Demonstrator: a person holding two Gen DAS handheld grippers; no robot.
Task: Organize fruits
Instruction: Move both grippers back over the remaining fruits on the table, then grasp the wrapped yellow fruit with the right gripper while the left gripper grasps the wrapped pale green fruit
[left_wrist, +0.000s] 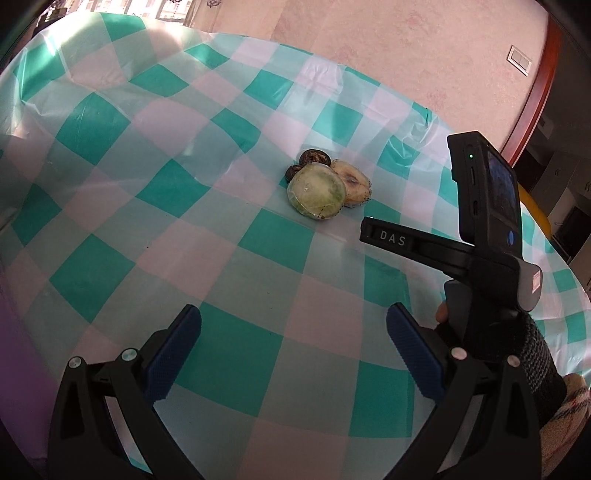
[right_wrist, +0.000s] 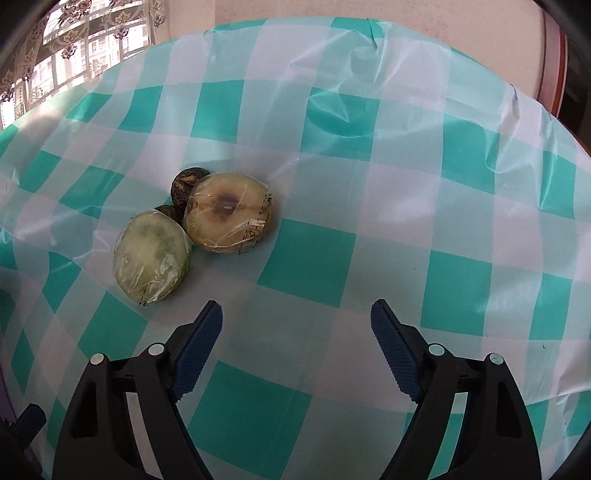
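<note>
1. Holding both grippers above the surface (right_wrist: 461, 206), which carries a teal-and-white checked plastic cloth; neither one has any fruit in it.
2. Left gripper (left_wrist: 293, 343): jaws spread wide and released, with only cloth between the blue pads. It sits well back from the fruit.
3. Right gripper (right_wrist: 296, 334): jaws also released and carrying nothing. It is near the pile, with the fruit ahead and to its left.
4. Fruit sits in one tight cluster mid-surface:
   - a wrapped green fruit half (right_wrist: 152, 256), cut face up, nearest the right gripper;
   - a wrapped yellowish fruit half (right_wrist: 229, 212) with a brown core, touching the green one;
   - two small dark round fruits (right_wrist: 186, 182) tucked behind those halves, partly hidden; I can't tell the kind.
5. No bowl, tray or basket shows in either view, so I can't tell where the fruit should end up.
6. Progress, my read: either all pieces are already gathered into one group and the job is close to done, or nothing has been sorted yet. The frames don't settle which.
7. If work remains, it's all four pieces. The film wrap looks slippery, so the halves may slide in the pads.
</note>
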